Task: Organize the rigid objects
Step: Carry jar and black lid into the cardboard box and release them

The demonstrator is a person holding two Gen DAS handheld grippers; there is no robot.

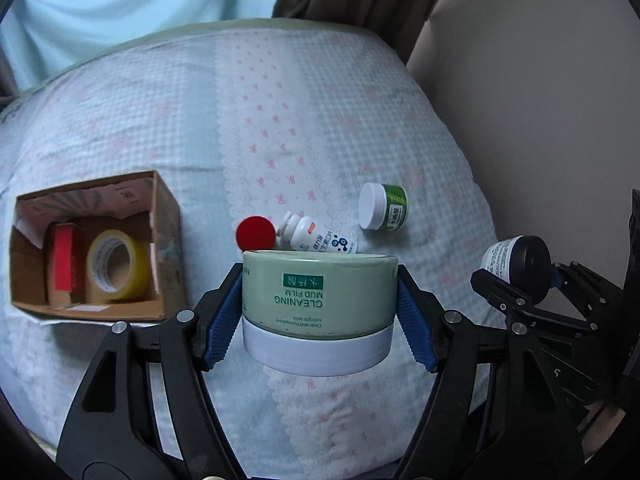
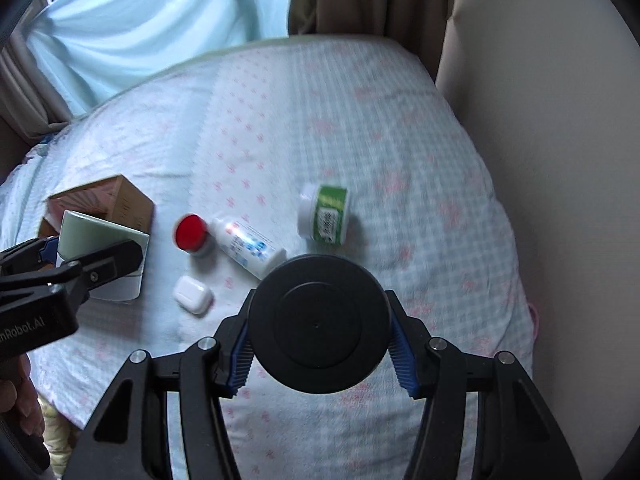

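Clamped between the blue pads of the left claw (image 1: 320, 312) was a pale green jar (image 1: 320, 296) with a white lid, upside down to the camera, its label reading "CLEANING MUD FILM". It hung above the bed (image 1: 160, 128), clear of the checked cover. Beyond it on the bed lay a red-capped jar (image 1: 255, 233) touching a white pill bottle (image 1: 316, 236) on its side, and further toward the right edge a green jar (image 1: 383, 207) with a white lid, also on its side. Near the left edge stood an open cardboard box (image 1: 166, 216) holding a roll of yellow tape (image 1: 118, 266) and a red block (image 1: 64, 260). At the far right the right claw (image 1: 520, 272) gripped a black-capped bottle (image 1: 516, 260) with a white label.

From the right wrist, the right claw (image 2: 320, 340) was closed on the black-capped bottle (image 2: 320, 324), whose round black end faced the camera and filled the gap between the pads. Below it on the blurred bed (image 2: 440, 160) lay the pill bottle (image 2: 248, 246), the red-capped jar (image 2: 192, 234) just beside it, the green jar (image 2: 326, 216) apart toward the right, and a small white case (image 2: 193, 294) nearer the camera. At the left the left claw (image 2: 80, 256) held the pale green jar (image 2: 104, 236) in front of the box (image 2: 120, 200). A hand (image 2: 20, 400) showed at the lower left edge.
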